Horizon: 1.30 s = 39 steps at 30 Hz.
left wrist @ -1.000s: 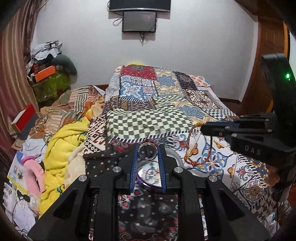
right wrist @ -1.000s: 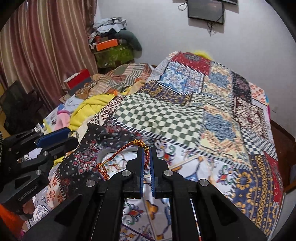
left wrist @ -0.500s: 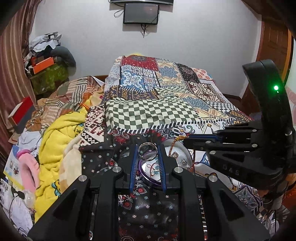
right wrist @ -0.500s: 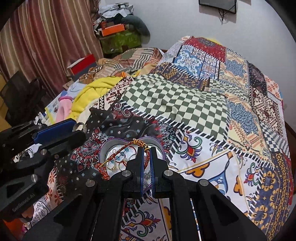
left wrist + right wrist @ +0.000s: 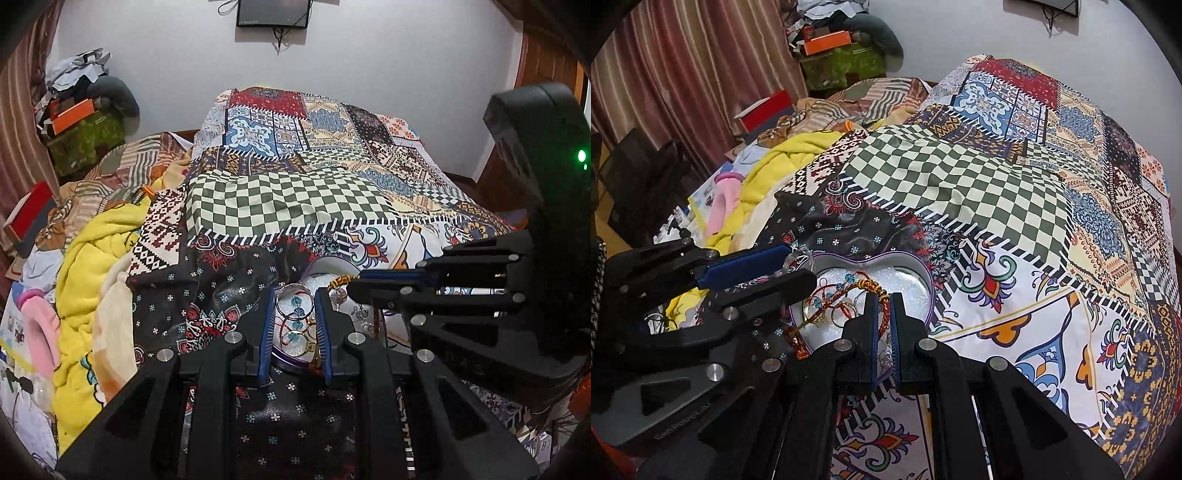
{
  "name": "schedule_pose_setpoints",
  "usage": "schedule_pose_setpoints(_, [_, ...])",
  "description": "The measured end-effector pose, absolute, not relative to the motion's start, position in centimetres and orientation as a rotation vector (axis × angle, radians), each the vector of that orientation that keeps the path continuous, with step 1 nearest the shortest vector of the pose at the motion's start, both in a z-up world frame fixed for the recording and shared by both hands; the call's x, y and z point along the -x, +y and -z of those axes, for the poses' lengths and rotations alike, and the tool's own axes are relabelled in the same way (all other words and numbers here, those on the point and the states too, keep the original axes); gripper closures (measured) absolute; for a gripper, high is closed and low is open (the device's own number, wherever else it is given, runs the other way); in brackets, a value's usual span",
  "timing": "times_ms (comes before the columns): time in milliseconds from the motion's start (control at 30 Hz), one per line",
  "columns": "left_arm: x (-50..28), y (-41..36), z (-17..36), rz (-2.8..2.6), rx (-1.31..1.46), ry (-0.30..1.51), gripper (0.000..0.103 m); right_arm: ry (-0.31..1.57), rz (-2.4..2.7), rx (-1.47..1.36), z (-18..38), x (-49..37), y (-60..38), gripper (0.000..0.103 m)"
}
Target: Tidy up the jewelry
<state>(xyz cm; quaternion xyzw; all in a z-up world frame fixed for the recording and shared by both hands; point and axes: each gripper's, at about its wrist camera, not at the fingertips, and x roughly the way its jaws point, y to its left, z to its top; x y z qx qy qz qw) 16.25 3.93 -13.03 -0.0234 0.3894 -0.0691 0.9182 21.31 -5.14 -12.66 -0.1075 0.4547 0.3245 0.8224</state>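
While I'm scanning from the left side, I'm seeing a yellow blanket [image 5: 92, 258] bunched at the bed's edge, nothing to do w/ the job; next over, my left gripper [image 5: 294, 306] is holding a thin silver ring [image 5: 294, 302], jaws only partly closed, just the ring's width apart, pads touching its two sides; it's hovering over the left lobe of the heart-shaped tin [image 5: 916, 266], which is sitting on the patchwork bedspread [image 5: 997, 184] w/ other small pieces already lying inside. Moving right, my right gripper [image 5: 882, 308] is nearly closed, pinching the red-and-gold cord bracelet [image 5: 827, 306] near its beaded knot; rest of the loop is draping down-left across the tin, far end hanging on or past the near rim, can't tell which.

Risks as I'm judging them: the two tools are crowding each other over one small tin, so they could bump & knock the ring loose; the ring is held on a thin edge, could pop out & roll into the bedding folds; if I release the bracelet now, the trailing end may stay outside the rim; the tin's on soft fabric, so a nudge may tip it.
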Motion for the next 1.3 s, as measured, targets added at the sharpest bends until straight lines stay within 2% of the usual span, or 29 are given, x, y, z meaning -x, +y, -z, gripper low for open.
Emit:
schedule_pose_setpoints(267, [-16.2, 3.5, 13.1, 0.154, 0.037, 0.811, 0.083, 0.970, -0.661, 0.207, 12.3, -21.8, -6.1, 0.094])
schedule_pose_setpoints(833, [-16.2, 0.3, 13.9, 0.212, 0.008, 0.853, 0.083, 0.939, -0.606, 0.137, 10.6, -21.5, -9.8, 0.094])
schedule_pose_setpoints(900, [-16.2, 0.3, 13.9, 0.207, 0.008, 0.861, 0.080, 0.939, -0.604, 0.135, 10.5, -21.4, -9.9, 0.094])
schedule_pose_setpoints(967, [-16.2, 0.4, 13.7, 0.195, 0.007, 0.861, 0.071, 0.936, -0.605, 0.131, 10.3, -21.3, -10.1, 0.094])
schedule_pose_setpoints(1000, [-16.1, 0.5, 13.6, 0.189, 0.007, 0.857, 0.070, 0.932, -0.606, 0.128, 10.1, -21.2, -10.1, 0.094])
schedule_pose_setpoints(1300, [-14.1, 2.8, 9.1, 0.112, 0.034, 0.750, 0.070, 0.818, -0.600, 0.113, 6.4, -18.9, -10.5, 0.094])
